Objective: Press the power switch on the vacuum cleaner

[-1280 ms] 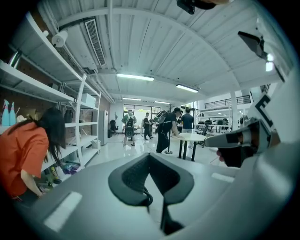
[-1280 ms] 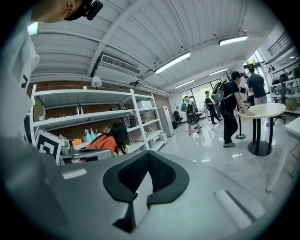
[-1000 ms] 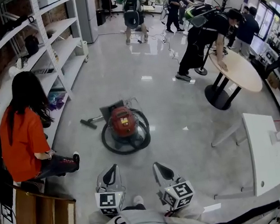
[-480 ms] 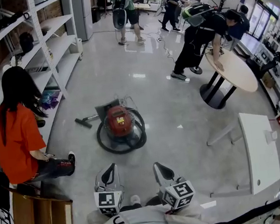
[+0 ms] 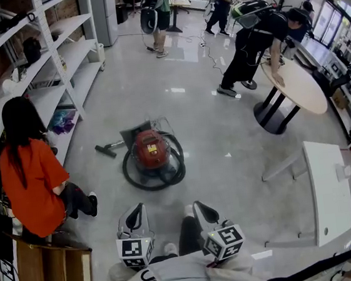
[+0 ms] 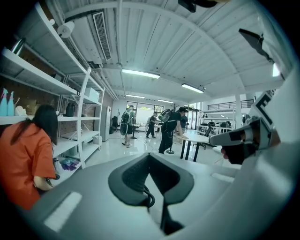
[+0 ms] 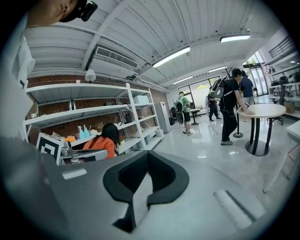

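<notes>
The red canister vacuum cleaner (image 5: 151, 150) sits on the shiny grey floor in the head view, ringed by its coiled black hose (image 5: 172, 168), with the floor nozzle (image 5: 105, 151) lying to its left. My left gripper (image 5: 136, 214) and right gripper (image 5: 201, 208) are held low, close to my body, well short of the vacuum, side by side and pointing towards it. Both have their jaws together with nothing between them. In the left gripper view the left gripper (image 6: 150, 178) aims over the room, and so does the right gripper (image 7: 146, 173) in its own view; neither view shows the vacuum.
A person in an orange top (image 5: 32, 184) sits at the left by white shelves (image 5: 60, 68) and a wooden crate (image 5: 52, 276). A round table (image 5: 298, 88) with a person leaning on it (image 5: 252, 40) is at the right. A white table (image 5: 326, 189) stands nearer right.
The head view has shifted a little, so the vacuum sits slightly higher in it. The person in orange has drawn their legs in. Both grippers stay low and shut.
</notes>
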{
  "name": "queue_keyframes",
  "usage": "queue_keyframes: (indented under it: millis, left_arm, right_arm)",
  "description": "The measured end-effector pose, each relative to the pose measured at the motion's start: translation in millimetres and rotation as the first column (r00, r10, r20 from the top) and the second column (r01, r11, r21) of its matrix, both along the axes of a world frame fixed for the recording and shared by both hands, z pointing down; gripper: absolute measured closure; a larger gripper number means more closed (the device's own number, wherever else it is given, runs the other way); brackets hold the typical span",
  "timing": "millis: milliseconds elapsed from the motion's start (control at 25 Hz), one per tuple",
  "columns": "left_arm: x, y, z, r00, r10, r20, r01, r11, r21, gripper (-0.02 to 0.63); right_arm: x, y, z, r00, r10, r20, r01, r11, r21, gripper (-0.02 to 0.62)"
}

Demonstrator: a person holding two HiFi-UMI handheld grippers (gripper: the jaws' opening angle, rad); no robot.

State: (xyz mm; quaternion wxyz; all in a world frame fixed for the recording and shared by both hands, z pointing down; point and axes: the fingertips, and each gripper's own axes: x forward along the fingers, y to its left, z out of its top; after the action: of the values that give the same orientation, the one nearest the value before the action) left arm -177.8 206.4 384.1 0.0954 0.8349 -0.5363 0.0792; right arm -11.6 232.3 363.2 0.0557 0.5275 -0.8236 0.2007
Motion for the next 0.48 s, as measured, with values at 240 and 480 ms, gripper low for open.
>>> queue_keyframes:
  millis: [240, 480]
  left_arm:
    - [1, -31, 2, 0.999, -0.029, 0.021, 0.029, 1.0, -0.001, 0.606]
    - [8, -67, -1, 0.998, -0.059, 0.035, 0.059, 0.998, -0.009, 0.606]
  right_arm:
    - [3, -39, 6, 0.999, -0.023, 0.027, 0.023, 1.0, 0.001, 0.594]
    - [12, -85, 5, 0.998, -0.043, 0.053, 0.044, 0.999, -0.002, 0.594]
